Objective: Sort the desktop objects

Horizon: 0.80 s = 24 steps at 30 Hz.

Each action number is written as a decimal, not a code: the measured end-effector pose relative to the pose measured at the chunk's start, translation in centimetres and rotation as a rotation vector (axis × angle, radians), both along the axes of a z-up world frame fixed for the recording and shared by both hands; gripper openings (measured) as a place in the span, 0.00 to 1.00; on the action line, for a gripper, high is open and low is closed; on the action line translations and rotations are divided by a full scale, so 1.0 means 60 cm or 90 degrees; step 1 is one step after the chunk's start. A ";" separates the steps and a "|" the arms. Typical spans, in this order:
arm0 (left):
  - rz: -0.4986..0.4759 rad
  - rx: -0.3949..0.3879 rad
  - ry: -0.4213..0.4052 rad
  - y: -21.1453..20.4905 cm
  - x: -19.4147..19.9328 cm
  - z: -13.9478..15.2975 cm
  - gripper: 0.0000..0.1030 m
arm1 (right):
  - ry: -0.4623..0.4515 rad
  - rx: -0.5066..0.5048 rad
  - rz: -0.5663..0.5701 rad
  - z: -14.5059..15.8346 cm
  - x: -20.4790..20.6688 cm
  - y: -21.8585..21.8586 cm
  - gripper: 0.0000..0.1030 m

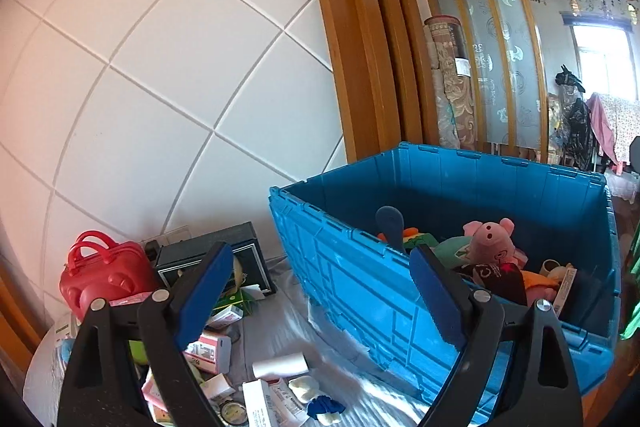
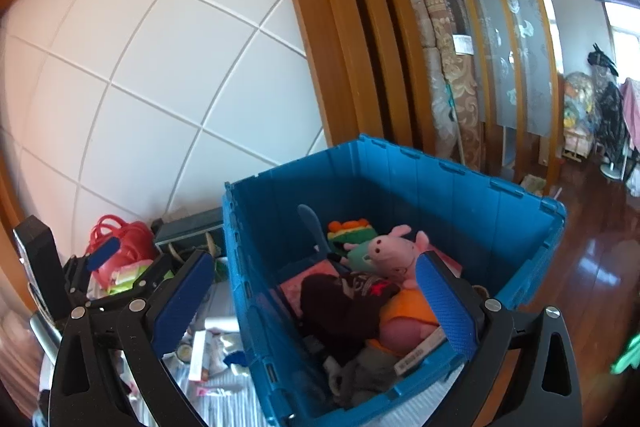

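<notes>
A big blue crate (image 1: 360, 283) (image 2: 256, 267) stands on the covered desk and holds soft toys, among them a pink pig plush (image 1: 490, 241) (image 2: 394, 247) and a dark cloth (image 2: 344, 299). My left gripper (image 1: 322, 283) stands open and empty over the desk, left of the crate's near corner. Below it lie small boxes (image 1: 208, 347), a white roll (image 1: 280, 365) and a blue scrap (image 1: 326, 407). My right gripper (image 2: 316, 293) is open and empty, straddling the crate's left wall. The left gripper (image 2: 102, 255) shows at the left of the right wrist view.
A red toy case (image 1: 104, 271) (image 2: 128, 239) and a dark box (image 1: 212, 255) stand against the white tiled wall (image 1: 160, 87). A wooden door frame (image 1: 360, 47) and rolled carpets (image 1: 450, 79) rise behind the crate. Wooden floor (image 2: 580, 287) lies to the right.
</notes>
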<state>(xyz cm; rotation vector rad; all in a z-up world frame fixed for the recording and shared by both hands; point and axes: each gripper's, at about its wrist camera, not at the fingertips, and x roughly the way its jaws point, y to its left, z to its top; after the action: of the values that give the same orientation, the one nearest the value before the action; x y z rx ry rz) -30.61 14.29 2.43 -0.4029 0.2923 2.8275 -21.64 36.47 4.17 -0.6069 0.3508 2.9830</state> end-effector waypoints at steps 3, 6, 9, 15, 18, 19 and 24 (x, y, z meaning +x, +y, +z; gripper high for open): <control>0.022 -0.014 0.022 -0.033 0.030 0.002 0.88 | 0.007 0.000 -0.009 0.005 0.025 -0.035 0.99; 0.036 -0.024 0.036 -0.072 0.065 0.004 0.95 | 0.009 -0.005 -0.011 0.003 0.050 -0.075 0.99; 0.050 -0.013 0.044 -0.120 0.108 -0.001 0.97 | 0.009 -0.005 -0.018 -0.008 0.079 -0.126 0.99; 0.060 0.020 -0.011 -0.207 0.166 -0.030 0.97 | -0.012 0.034 -0.050 -0.058 0.149 -0.218 0.99; 0.067 0.011 -0.033 -0.229 0.192 -0.047 0.97 | -0.028 0.070 -0.074 -0.088 0.181 -0.250 0.99; 0.066 0.007 -0.038 -0.234 0.201 -0.051 0.96 | -0.038 0.073 -0.074 -0.097 0.187 -0.256 0.99; 0.080 0.006 -0.039 -0.253 0.260 -0.065 0.97 | -0.043 0.093 -0.068 -0.127 0.223 -0.277 0.99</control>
<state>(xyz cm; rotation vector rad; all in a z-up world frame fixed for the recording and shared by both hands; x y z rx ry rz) -15.00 -0.89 -1.50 -0.5228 0.2503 2.9305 -8.25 19.86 -3.46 -0.6487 0.1526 2.8463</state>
